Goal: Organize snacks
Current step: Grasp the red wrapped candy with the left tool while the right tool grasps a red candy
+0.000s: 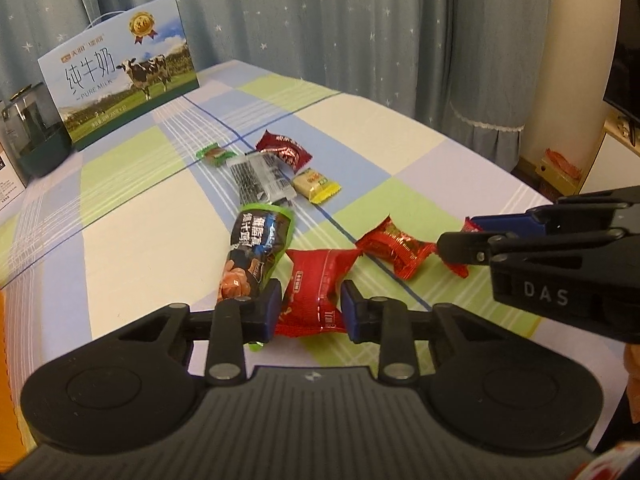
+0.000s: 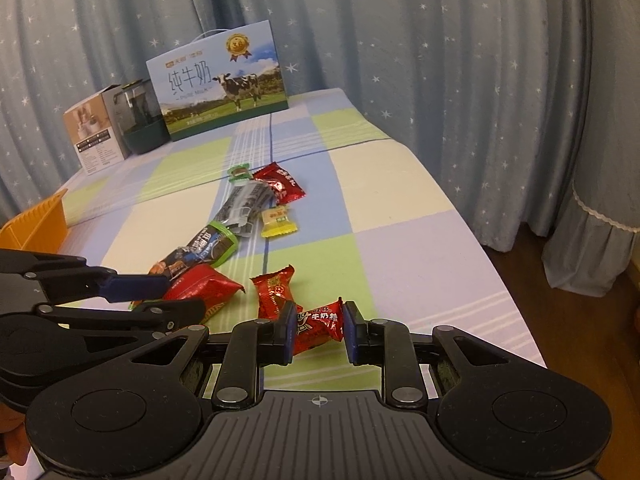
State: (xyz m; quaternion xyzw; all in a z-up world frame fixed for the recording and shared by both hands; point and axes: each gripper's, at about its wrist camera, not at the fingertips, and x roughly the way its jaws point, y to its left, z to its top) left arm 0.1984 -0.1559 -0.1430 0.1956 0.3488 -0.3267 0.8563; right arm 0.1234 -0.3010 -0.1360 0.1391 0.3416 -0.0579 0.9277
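red pillow pack (image 1: 316, 292): lies flat on the bed near its front edge, right between my left gripper's (image 1: 310, 306) fingers; long axis runs along the gripper's pointing line, toward the far edge.
left gripper: narrowed around the pack, blue pads at its two long sides. The left one looks to be touching; I read a sliver of gap on the right, so I'm not calling it clamped.
green-black snack bar (image 1: 256, 254): just beside the pack on its left, its near end at my left finger. Risk of pinching both, I'd say.
red milk candy (image 2: 318, 326): in my right gripper (image 2: 318, 330), squeezed across its short width, twisted ends free; near the bed's front edge.
orange bin (image 2: 38, 220): at the left edge of the bed, so nearer my left hand. Likely drop target.
rest of snacks (image 2: 256, 200): strung mid-bed toward the milk carton box (image 2: 220, 80) at the far edge.
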